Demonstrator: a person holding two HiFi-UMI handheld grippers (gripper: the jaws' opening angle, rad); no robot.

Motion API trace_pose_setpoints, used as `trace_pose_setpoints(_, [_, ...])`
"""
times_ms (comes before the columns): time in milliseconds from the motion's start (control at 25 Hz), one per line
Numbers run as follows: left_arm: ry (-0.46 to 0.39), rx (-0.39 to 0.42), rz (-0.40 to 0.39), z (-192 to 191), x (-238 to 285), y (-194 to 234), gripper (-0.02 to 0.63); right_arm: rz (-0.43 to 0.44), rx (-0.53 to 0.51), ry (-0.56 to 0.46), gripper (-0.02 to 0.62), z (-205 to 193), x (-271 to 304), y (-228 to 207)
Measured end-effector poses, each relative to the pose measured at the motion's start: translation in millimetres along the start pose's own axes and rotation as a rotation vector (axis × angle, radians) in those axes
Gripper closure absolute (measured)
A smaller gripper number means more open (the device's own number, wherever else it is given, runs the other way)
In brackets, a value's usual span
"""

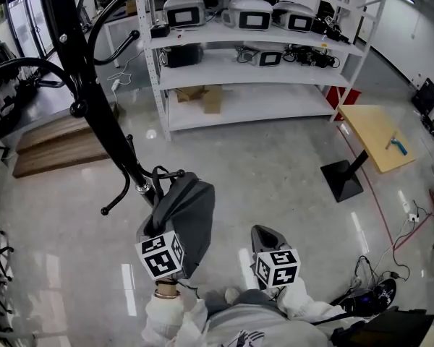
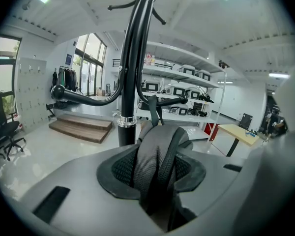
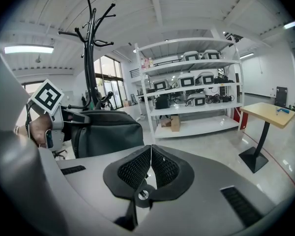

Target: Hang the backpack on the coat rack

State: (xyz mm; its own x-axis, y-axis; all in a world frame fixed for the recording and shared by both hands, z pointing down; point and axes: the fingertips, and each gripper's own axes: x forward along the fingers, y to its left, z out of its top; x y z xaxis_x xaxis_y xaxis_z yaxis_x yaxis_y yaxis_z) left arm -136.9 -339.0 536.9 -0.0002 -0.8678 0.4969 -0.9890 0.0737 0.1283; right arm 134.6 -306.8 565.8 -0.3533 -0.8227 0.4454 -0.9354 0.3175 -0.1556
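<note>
Backpack [image 1: 182, 215] hangs just beside the coat rack [image 1: 94, 100] pole, its strap [image 2: 152, 146] clamped in the left gripper [image 2: 155, 170]. The right gripper [image 3: 149, 168] is closed on nothing. The best approach looks to be holding the strap taut and seating its loop over the low hook [image 1: 170, 173] before letting go. Open floor surrounds the rack, and the shelving [image 1: 246, 56] stands well behind it.
</note>
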Motion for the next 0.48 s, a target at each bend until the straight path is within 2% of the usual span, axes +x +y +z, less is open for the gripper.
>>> trace_pose_setpoints(480, [0.009, -0.018, 0.005, -15, 5, 4, 0.477, -0.006, -0.015, 0.029, 0.581, -8, 1, 1])
